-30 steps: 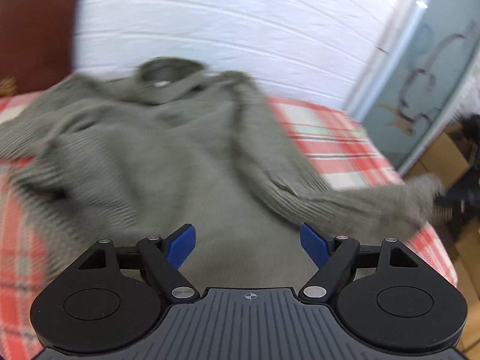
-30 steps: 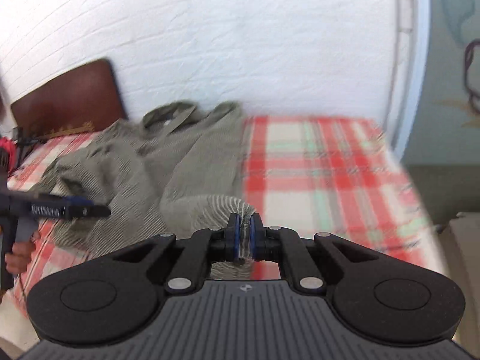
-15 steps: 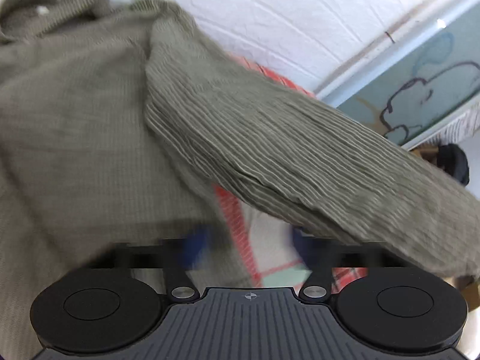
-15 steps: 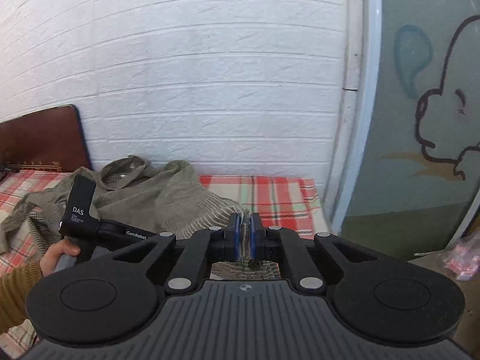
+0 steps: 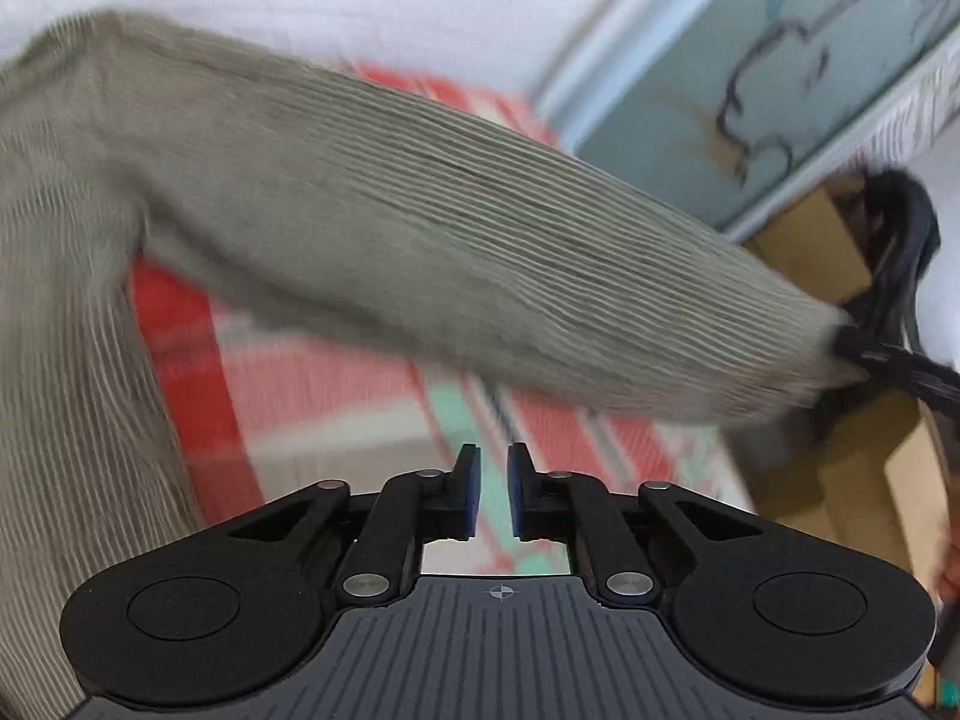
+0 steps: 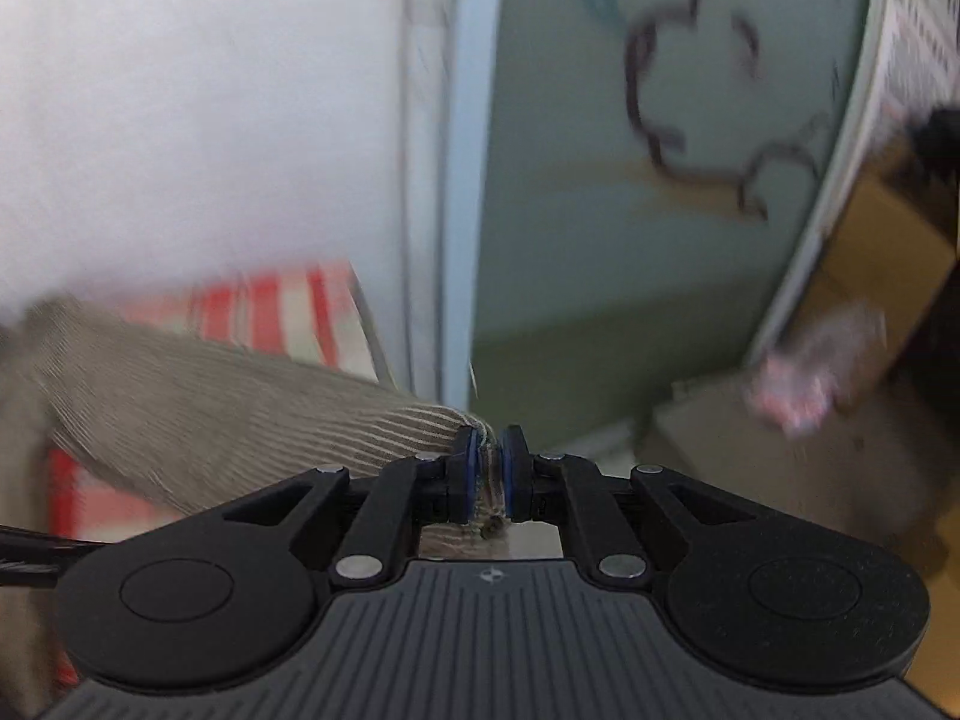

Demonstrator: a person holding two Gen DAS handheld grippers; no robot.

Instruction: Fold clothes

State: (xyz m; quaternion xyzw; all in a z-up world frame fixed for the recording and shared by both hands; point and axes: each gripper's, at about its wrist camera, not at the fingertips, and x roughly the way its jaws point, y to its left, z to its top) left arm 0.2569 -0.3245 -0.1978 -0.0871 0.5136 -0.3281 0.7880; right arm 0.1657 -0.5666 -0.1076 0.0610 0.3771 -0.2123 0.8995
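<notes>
A grey-green ribbed sweater [image 5: 360,222] hangs stretched over the red plaid bed [image 5: 336,396]. Its sleeve runs right to my right gripper [image 5: 864,348], which pinches the cuff. In the right wrist view the right gripper [image 6: 489,468] is shut on the sleeve cuff [image 6: 489,480], and the sleeve [image 6: 240,420] trails off left. My left gripper [image 5: 493,495] sits below the sleeve with its jaws almost together, a narrow gap between the blue pads and nothing between them.
A white brick wall [image 6: 180,120] stands behind the bed. A pale green panel with a cartoon drawing [image 6: 660,180] is to the right. Cardboard boxes [image 5: 810,240] and a pink bag [image 6: 804,378] sit on the floor beside the bed.
My right gripper has pulled the cuff up and to the right, stretching the sleeve out. My left gripper's jaws went from wide open to nearly closed, empty, under the sleeve.
</notes>
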